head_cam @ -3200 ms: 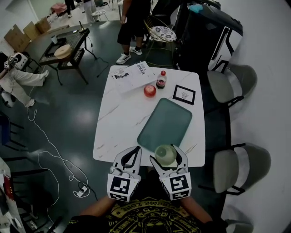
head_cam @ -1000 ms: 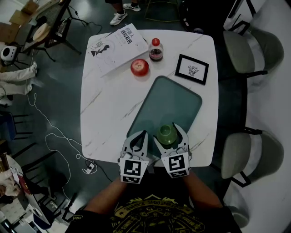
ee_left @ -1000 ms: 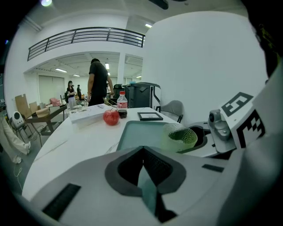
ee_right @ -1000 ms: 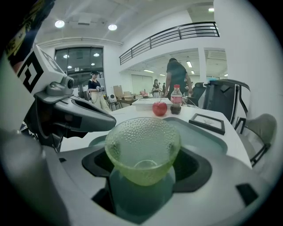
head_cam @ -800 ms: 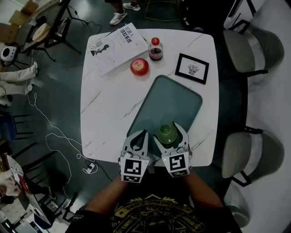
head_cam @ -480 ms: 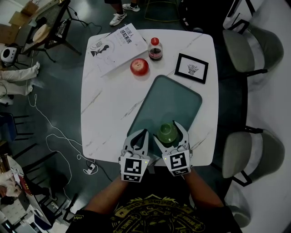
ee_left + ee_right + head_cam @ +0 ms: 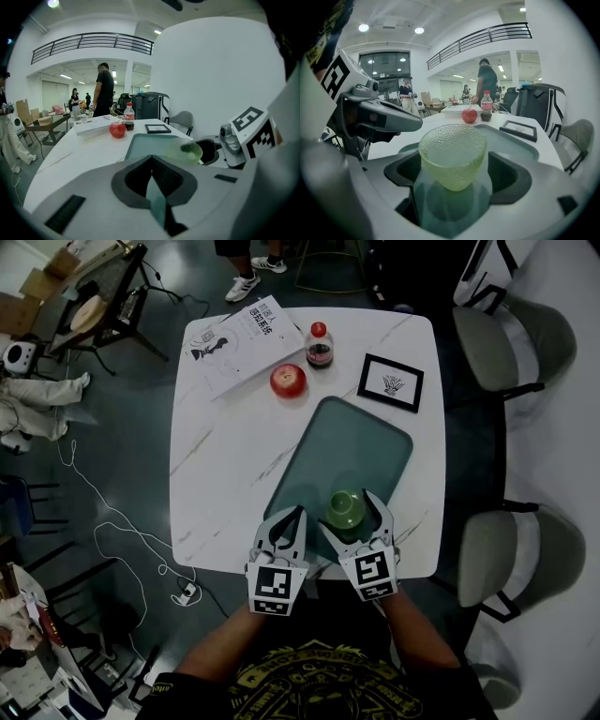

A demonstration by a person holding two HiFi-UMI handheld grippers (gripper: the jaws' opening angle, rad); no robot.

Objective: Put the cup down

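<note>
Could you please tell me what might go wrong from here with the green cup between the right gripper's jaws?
The right gripper's jaws are opening with the cup between them; pulling back at a slant could let a jaw catch its rim and tip it. The cup stands at the near end of the tray, close to the edge of the table, so a nudge towards the person might push it off the tray.

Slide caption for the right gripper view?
Right hand-held gripper opening its jaws around the green cup, which stands on the teal tray.
</note>
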